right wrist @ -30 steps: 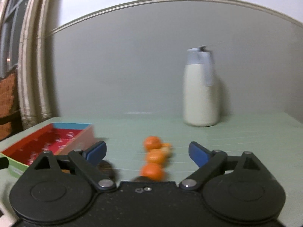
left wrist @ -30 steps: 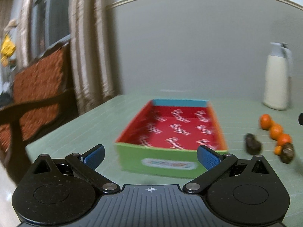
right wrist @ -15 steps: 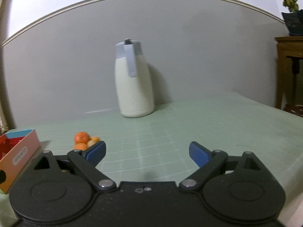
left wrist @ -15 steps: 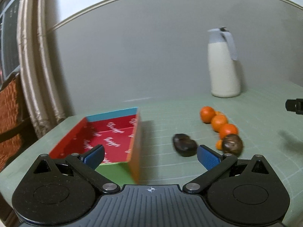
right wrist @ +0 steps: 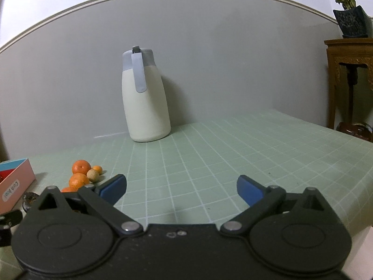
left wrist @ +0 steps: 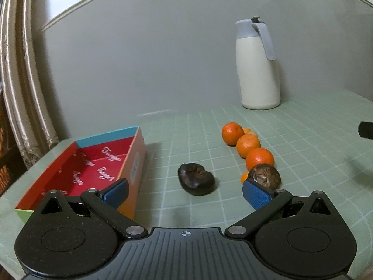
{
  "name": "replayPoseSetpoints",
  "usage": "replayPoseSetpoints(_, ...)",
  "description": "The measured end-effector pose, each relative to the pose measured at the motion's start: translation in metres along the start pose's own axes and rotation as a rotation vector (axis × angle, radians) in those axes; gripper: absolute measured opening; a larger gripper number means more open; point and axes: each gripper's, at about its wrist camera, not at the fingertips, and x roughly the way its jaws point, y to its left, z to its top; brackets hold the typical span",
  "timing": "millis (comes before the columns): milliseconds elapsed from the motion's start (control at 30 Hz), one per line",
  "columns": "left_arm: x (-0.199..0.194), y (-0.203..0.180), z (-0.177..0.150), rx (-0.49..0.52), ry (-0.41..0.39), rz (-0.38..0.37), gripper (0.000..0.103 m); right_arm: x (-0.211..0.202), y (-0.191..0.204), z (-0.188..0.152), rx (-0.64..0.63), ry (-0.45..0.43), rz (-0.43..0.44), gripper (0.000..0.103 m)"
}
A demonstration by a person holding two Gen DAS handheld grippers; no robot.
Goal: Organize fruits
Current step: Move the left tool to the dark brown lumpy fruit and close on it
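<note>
Only the right wrist view shows a potted plant on a stand.

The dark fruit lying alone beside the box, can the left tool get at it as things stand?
Probably yes. The dark fruit lies on bare table straight ahead of the open left tool, between its pads, apart from the box and the oranges, with nothing in between.

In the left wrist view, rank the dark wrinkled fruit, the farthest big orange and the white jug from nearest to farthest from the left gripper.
1. Dark wrinkled fruit: straight ahead of the open left gripper, on the mat.
2. Farthest big orange: ahead and to the right, at the far end of the fruit row.
3. White jug: farthest, to the right by the wall.
</note>
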Motion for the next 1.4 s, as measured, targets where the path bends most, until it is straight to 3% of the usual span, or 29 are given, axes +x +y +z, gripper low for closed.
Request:
replayPoseSetpoints(367, 0.039, 0.004, 0.008, -0.069, 0.067, -0.041, 0.103, 0.008, 0.001, -0.002, 0.000, 0.023, 0.004, 0.101)
replayPoseSetpoints(800, 0.061, 0.005, 0.013, -0.101, 0.091, -0.101, 0.101, 0.013, 0.006, -0.004, 0.014, 0.056, 0.025, 0.101)
replayPoseSetpoints(1000, 0.067, 0.002, 0.013, -0.093, 0.107, -0.124, 0.081, 0.015, 0.010, -0.004, 0.022, 0.064, 0.040, 0.101)
replayPoseSetpoints(1267, 0.076, 0.005, 0.010, -0.124, 0.154, -0.153, 0.077, 0.016, 0.011, -0.003, 0.040, 0.071, 0.056, 0.101)
replayPoseSetpoints(1400, 0.081, 0.007, 0.011, -0.148, 0.174, -0.169, 0.059, 0.017, 0.011, -0.003, 0.047, 0.079, 0.061, 0.101)
